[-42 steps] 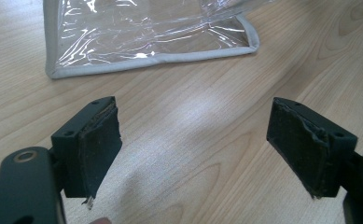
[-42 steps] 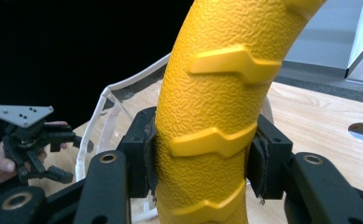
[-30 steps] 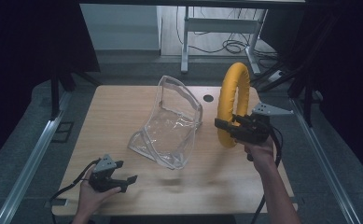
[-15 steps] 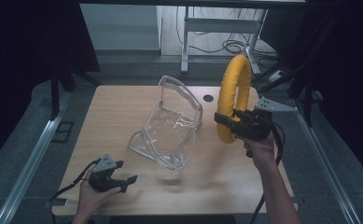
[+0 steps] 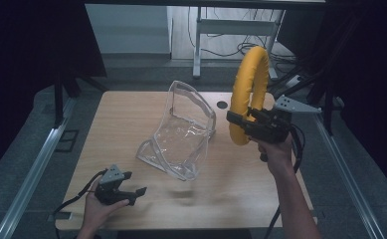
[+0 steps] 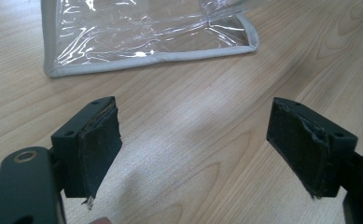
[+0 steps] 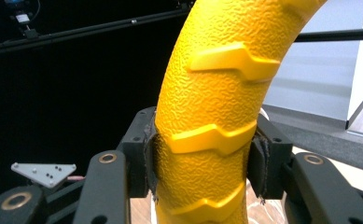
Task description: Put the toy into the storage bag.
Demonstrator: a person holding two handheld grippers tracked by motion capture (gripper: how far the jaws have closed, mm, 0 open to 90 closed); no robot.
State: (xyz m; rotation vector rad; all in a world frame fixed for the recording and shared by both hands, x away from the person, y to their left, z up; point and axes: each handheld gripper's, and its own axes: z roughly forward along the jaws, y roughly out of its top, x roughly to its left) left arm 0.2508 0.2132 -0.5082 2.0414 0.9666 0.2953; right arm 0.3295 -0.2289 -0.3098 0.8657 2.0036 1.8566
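Yellow ring (image 5: 249,89) stands up on its edge in the air, above the right side of the wooden surface (image 5: 131,119). The right hand-held gripper (image 5: 236,121) is closed tight on the ring's lower part, one pad on each side. In the right gripper view the pads press into the bumpy yellow skin (image 7: 207,140), which has raised zigzag ribs across it.

The person's right arm reaches up from the bottom edge of the high view, and the right hand (image 5: 275,149) grips the tool from below, with the jaws pointing to the left. The left hand (image 5: 99,209) lies low at the near left corner of the surface. It holds the left hand-held gripper (image 5: 134,186) with its jaws spread wide and nothing between them — in the left gripper view you see bare wood between the two black pads (image 6: 100,140).

A clear plastic bag (image 5: 181,134) with a pale trim sits in the middle of the surface, part of it standing up and part lying flat. It is see-through, so its shape is hard to make out. The top of the ring is cut off in the right gripper view.

The room around is dark — black walls, a grey floor, a metal frame and some cables behind the surface.
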